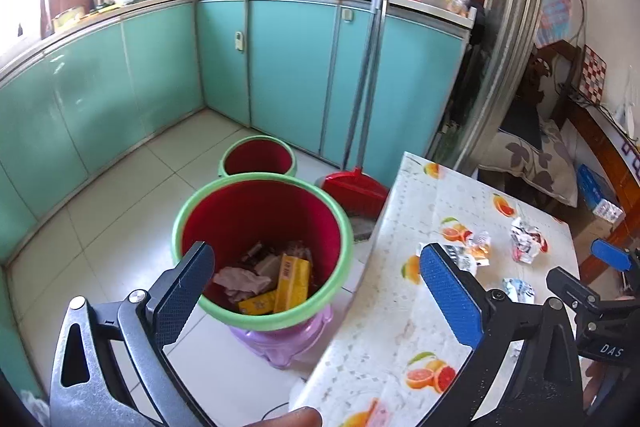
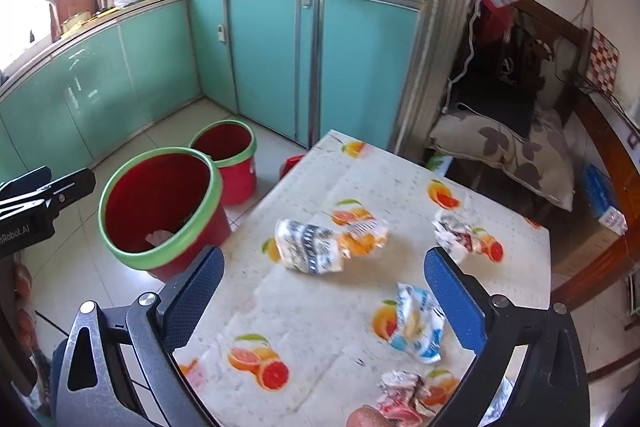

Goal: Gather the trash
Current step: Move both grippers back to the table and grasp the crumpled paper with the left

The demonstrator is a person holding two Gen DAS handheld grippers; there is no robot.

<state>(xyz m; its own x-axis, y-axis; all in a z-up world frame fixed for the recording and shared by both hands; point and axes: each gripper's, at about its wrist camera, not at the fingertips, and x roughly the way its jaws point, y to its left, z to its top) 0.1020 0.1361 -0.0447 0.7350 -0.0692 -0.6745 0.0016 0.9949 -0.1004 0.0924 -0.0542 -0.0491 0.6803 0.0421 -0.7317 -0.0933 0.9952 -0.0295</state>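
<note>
Your left hand-held gripper hung wide and empty above the red bin, which held yellow boxes. Your right hand-held gripper stood wide too, nothing between its pads, over the desk where crumpled wrappers lay scattered.

Crumpled wrappers on table; red bin part-filled.

Left gripper: tilted down, jaws spread wide, nothing between the pads. Right gripper: likewise angled down, jaws apart at full spread, nothing clamped. Seen from the left wrist, right gripper at 3 o'clock; from the right wrist, left gripper at 9 o'clock. Fingertip at 6 o'clock.
</note>
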